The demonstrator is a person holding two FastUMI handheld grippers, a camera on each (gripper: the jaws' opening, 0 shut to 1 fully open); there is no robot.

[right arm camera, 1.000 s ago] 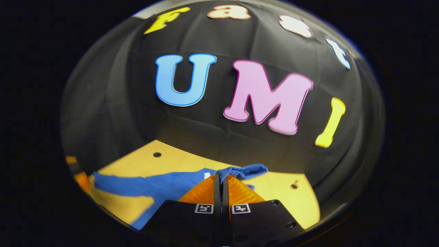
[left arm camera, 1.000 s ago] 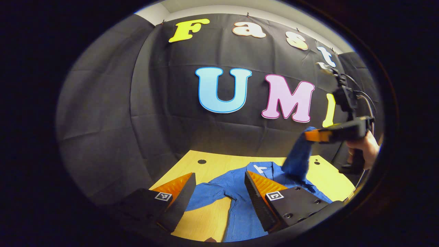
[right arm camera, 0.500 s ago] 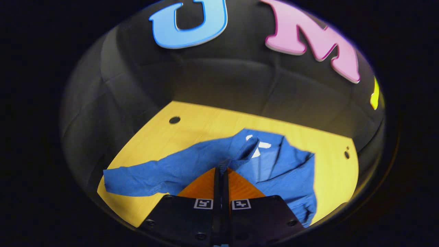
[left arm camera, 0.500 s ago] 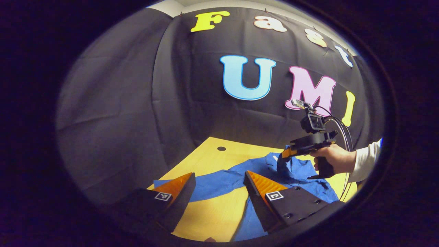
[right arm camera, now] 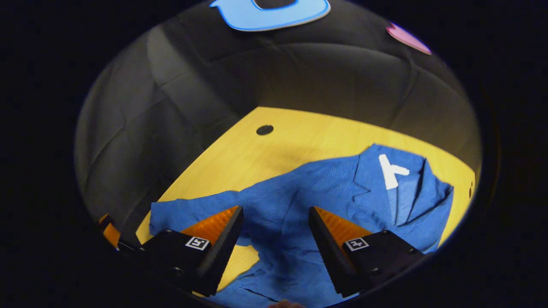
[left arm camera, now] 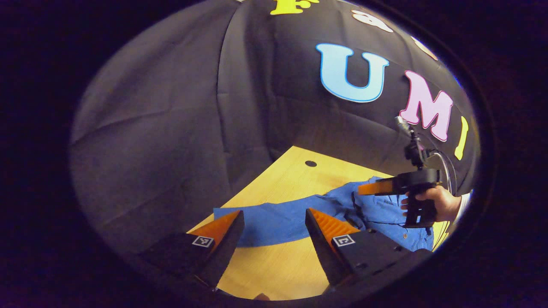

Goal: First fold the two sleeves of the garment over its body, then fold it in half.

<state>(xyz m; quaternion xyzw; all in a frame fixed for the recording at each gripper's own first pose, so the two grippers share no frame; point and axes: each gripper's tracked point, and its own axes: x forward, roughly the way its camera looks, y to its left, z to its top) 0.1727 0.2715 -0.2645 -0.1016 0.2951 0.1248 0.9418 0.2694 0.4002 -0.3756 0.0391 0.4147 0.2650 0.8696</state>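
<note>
Since half a second ago the right gripper [right arm camera: 274,224] has let go of the sleeve it was pinching: its fingers, then pressed together on blue cloth, are now standing spread with nothing between them, hovering over the blue garment [right arm camera: 325,192]. The garment is lying on the yellow wooden table [right arm camera: 299,132], collar and white tag toward the far right edge, its right side bunched over the body. The other sleeve [right arm camera: 201,207] is stretching flat toward the table's left edge, unfolded. In the left gripper view the left gripper [left arm camera: 274,226] is also standing open, empty, above the near left part of the table with that sleeve [left arm camera: 265,220] lying just beyond its fingers. A hand [left arm camera: 436,201] is holding the right gripper [left arm camera: 376,188] above the garment's body near the right edge
</note>
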